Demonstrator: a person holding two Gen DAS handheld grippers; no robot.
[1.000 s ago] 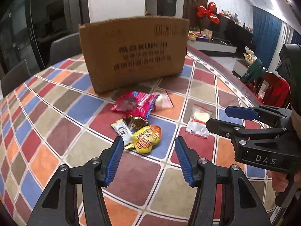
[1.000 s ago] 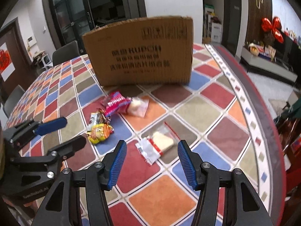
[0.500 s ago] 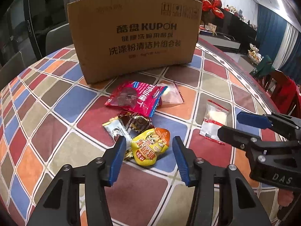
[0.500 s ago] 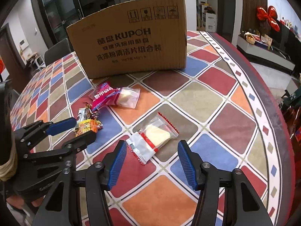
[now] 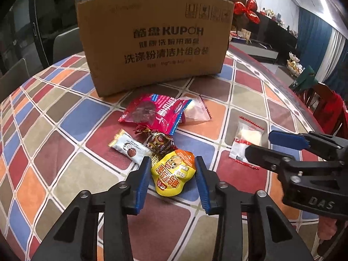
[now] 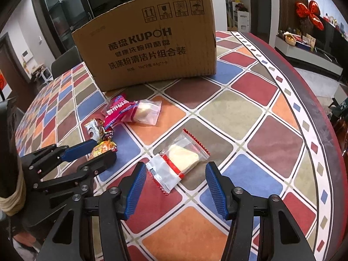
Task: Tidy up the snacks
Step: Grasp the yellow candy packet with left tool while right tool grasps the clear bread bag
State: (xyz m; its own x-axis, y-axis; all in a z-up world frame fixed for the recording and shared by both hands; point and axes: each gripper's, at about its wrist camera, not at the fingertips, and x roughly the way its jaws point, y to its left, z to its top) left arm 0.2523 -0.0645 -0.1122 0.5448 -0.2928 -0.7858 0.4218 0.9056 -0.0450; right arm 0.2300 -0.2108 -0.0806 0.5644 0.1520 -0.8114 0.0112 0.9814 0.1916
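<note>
Quick count of what's on the table (image 5: 71, 169): six snack packets total. One yellow pouch (image 5: 173, 175) with a cartoon face, one dark foil-wrapped candy (image 5: 159, 141) with twisted ends, one white bar wrapper (image 5: 128, 149), one big pink-red bag (image 5: 154, 113). Then two clear packets with red zigzag edges and something pale inside: one (image 5: 195, 113) tucked just beside the pink bag, the other (image 6: 178, 161) off on its own. One cardboard box (image 5: 154, 43) standing behind all of it. Two grippers, the left gripper (image 5: 173, 182) and the right gripper (image 6: 176, 184), each with two blue-padded fingers.
</note>
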